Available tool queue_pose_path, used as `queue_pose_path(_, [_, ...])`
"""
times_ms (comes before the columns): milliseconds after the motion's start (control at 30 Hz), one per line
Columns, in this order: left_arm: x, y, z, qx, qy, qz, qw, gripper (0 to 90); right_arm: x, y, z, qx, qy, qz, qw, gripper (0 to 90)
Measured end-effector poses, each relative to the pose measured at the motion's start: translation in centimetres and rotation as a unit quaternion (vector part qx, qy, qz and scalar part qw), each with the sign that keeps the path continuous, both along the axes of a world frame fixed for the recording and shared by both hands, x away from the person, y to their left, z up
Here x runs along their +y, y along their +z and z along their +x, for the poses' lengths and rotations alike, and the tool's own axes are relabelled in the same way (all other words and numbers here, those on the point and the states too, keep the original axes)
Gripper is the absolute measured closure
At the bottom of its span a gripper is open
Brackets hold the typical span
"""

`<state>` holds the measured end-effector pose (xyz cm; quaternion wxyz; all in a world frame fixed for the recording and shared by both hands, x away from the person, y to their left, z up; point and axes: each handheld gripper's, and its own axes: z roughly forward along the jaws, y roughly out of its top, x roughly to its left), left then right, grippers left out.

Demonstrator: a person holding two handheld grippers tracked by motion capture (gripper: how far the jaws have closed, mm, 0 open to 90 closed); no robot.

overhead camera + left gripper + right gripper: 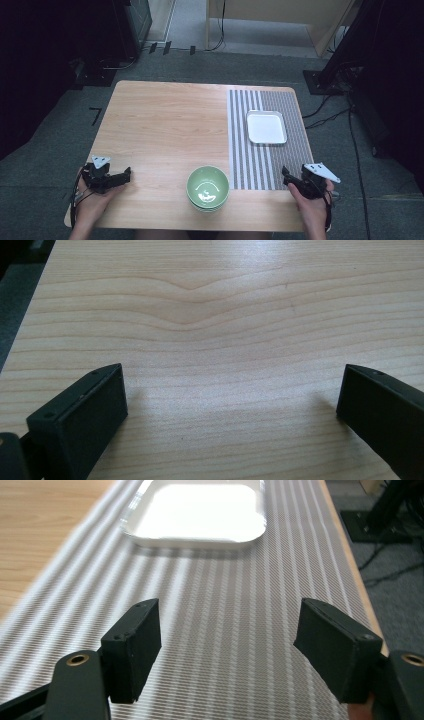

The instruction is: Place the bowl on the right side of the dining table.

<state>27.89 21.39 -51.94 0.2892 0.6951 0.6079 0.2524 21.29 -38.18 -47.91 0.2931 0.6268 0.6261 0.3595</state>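
A green bowl [208,186] sits stacked on at least one other at the table's front middle. On the striped placemat [260,160] at the right lies a white square plate [266,127], which in the right gripper view is the white plate [197,512] ahead of the jaws. My left gripper [126,175] rests near the front left corner, pointing right toward the bowls; it stands open [232,390] over bare wood. At the placemat's front right corner my right gripper [286,176] points forward and left, open [230,630] with nothing between its jaws.
The light wooden table [165,125] is bare between the left gripper and the bowls and across its far half. Its right edge [350,555] runs close beside the placemat [225,580]. Grey carpet, cables and dark stands surround the table.
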Motion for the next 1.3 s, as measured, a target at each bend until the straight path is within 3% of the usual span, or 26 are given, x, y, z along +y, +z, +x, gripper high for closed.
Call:
queue_pose_path(500, [0.0,0.0,0.0,0.0,0.0,0.0,1.0,0.0,5.1,3.7,0.6,-0.036,0.058,-0.014,0.9976,25.5])
queue_pose_path(1000, [0.0,0.0,0.0,0.0,0.0,0.0,1.0,0.0,9.2,6.7,2.0,-0.06,0.082,-0.006,0.9948,25.5])
queue_pose_path(1300, [0.0,0.0,0.0,0.0,0.001,0.001,1.0,0.0,10.7,8.3,1.5,-0.078,0.103,0.002,0.9916,33.2])
